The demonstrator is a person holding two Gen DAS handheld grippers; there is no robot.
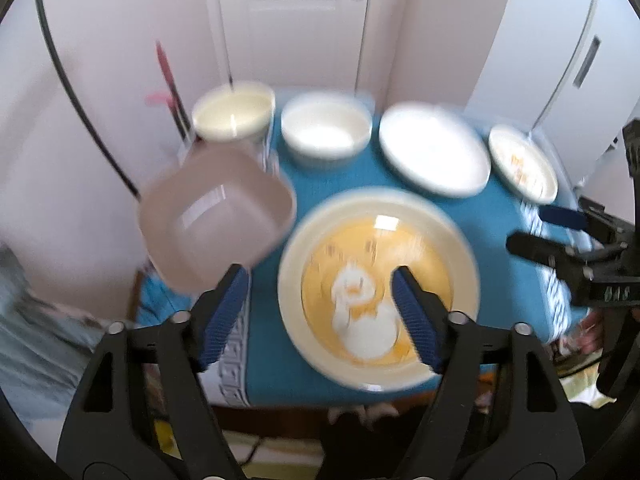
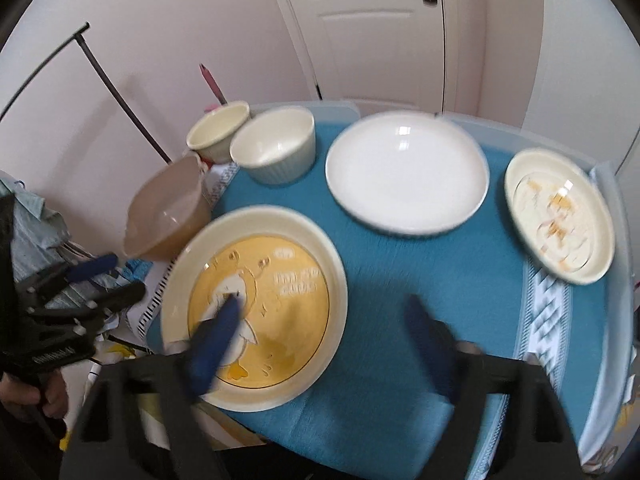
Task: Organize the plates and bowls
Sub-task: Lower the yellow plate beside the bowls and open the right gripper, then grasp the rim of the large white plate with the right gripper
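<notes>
Left wrist view: the left gripper (image 1: 320, 280) is hovering with its jaws spread wide and nothing between them, above the near-left part of the surface (image 1: 352, 184), which a blue cloth covers. The duck plate (image 1: 378, 292) is lying flat directly ahead, under the right fingertip. The pink square bowl (image 1: 216, 216) is sitting tilted at the left edge, just beside that plate. Along the back are standing the cream bowl (image 1: 234, 114), the white ribbed bowl (image 1: 326, 130), the white plate (image 1: 434, 150) and the small patterned plate (image 1: 522, 164), all separate. Image is motion-blurred.

Right wrist view: the right gripper (image 2: 320, 308) is likewise hanging wide and empty, its left fingertip over the duck plate (image 2: 256, 304), its right one over bare cloth. The other gripper is showing at the far left.

Judgement: nothing is stacked yet, so the sorting is at its start, in the approach-to-first-pick step. The next move is calling for one gripper to descend on a rim, probably the duck plate's, and pinch it at the edge; a shallow rim on cloth is likely needing a low, angled entry.
</notes>
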